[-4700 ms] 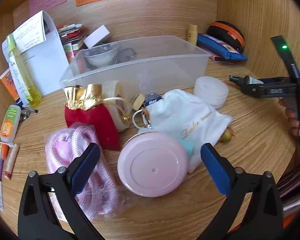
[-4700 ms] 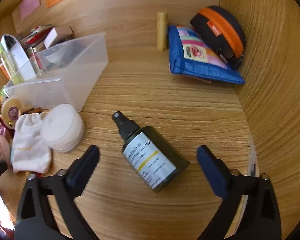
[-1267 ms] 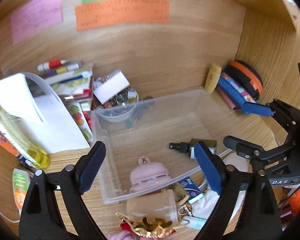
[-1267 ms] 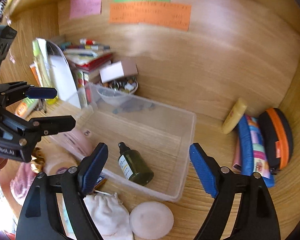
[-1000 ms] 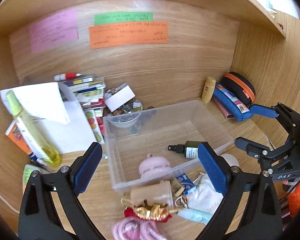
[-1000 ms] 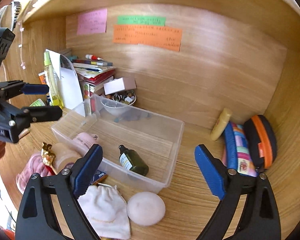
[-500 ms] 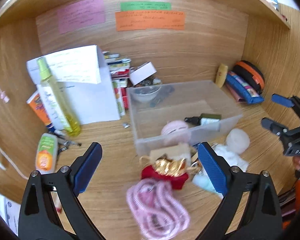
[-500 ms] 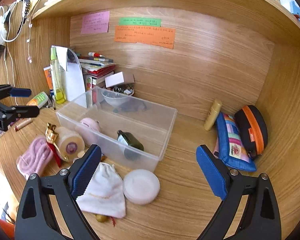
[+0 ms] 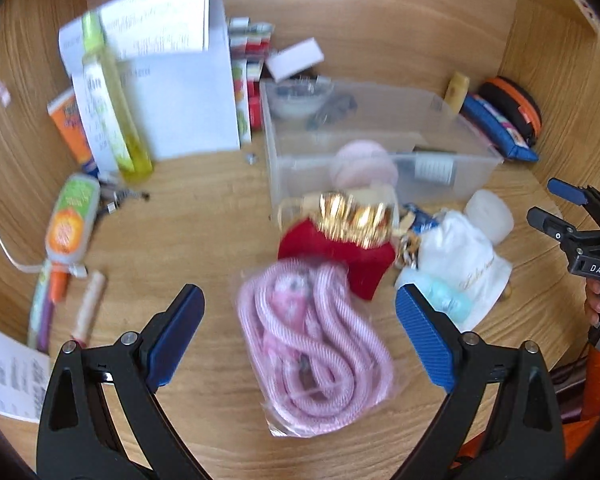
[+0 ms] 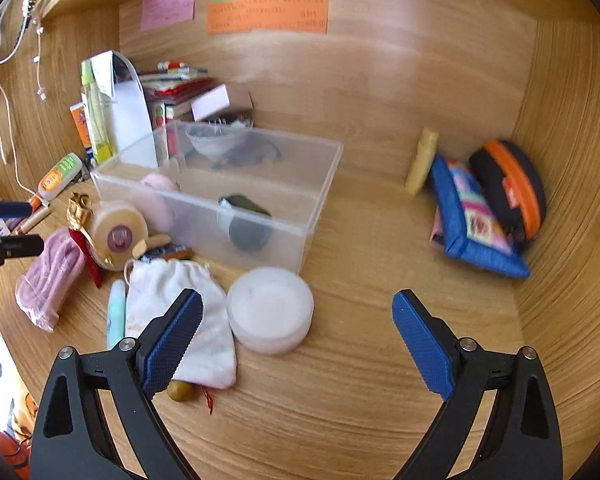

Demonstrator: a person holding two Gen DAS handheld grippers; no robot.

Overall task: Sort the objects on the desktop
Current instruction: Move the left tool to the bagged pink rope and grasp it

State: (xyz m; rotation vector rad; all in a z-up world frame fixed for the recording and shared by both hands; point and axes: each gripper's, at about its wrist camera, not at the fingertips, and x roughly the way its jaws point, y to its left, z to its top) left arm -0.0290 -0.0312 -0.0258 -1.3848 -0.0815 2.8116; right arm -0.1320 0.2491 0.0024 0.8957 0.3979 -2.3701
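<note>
With the pink compact [image 9: 362,162] and dark spray bottle [image 10: 246,216] already in the clear bin [image 10: 320,184], both tools, left tool [image 9: 300,336] and right tool [image 10: 298,338], hang open and empty, while the pink cord bag [image 9: 312,344] at six o'clock, red pouch [image 9: 340,248], white pouch [image 10: 180,312] and round jar [image 10: 270,308] remain on the tabletop [image 10: 340,400].

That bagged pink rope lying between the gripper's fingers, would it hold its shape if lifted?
Probably not. The pink rope is loosely coiled, so it would likely sag and flop. Its clear plastic bag looks smooth, perhaps slippery against the left gripper. It seems unlikely to roll or break.

sunlit wooden desk alcove [image 10: 380,80] with paper wall notes [image 10: 266,14]
</note>
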